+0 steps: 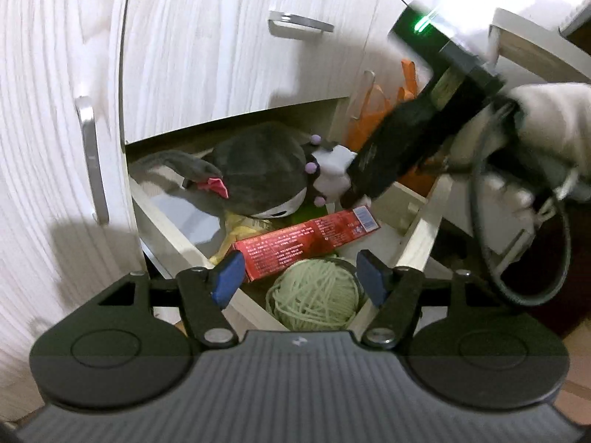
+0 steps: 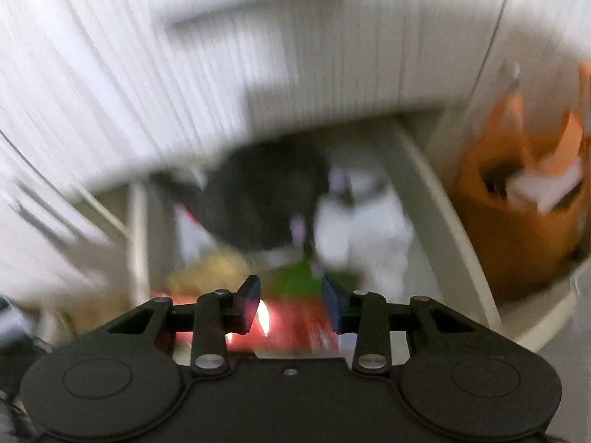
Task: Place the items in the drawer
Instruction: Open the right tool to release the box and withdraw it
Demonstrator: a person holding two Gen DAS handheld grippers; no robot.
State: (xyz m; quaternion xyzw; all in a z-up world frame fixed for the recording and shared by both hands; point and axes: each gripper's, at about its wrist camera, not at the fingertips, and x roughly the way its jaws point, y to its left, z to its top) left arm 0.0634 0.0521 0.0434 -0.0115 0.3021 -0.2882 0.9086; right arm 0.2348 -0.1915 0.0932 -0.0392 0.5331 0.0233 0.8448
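The open drawer [image 1: 168, 238] holds a dark grey and white plush toy [image 1: 258, 170], a red box [image 1: 306, 243], a ball of pale green yarn [image 1: 314, 291] and a yellow packet [image 1: 240, 229]. My left gripper [image 1: 301, 277] is open and empty, just above the yarn at the drawer's front. My right gripper [image 2: 290, 301] is open and empty above the red box [image 2: 295, 325]; its body shows in the left wrist view [image 1: 391, 162] over the plush's white end. The right wrist view is blurred; the plush [image 2: 266, 199] and the drawer's side wall [image 2: 436, 217] show there.
White cabinet fronts with metal handles [image 1: 301, 24] rise behind and left of the drawer. An orange plastic bag [image 2: 517, 221] stands to the drawer's right, beside another handle [image 1: 365, 85]. A gloved hand [image 1: 546, 136] and cable [image 1: 524, 258] are at the right.
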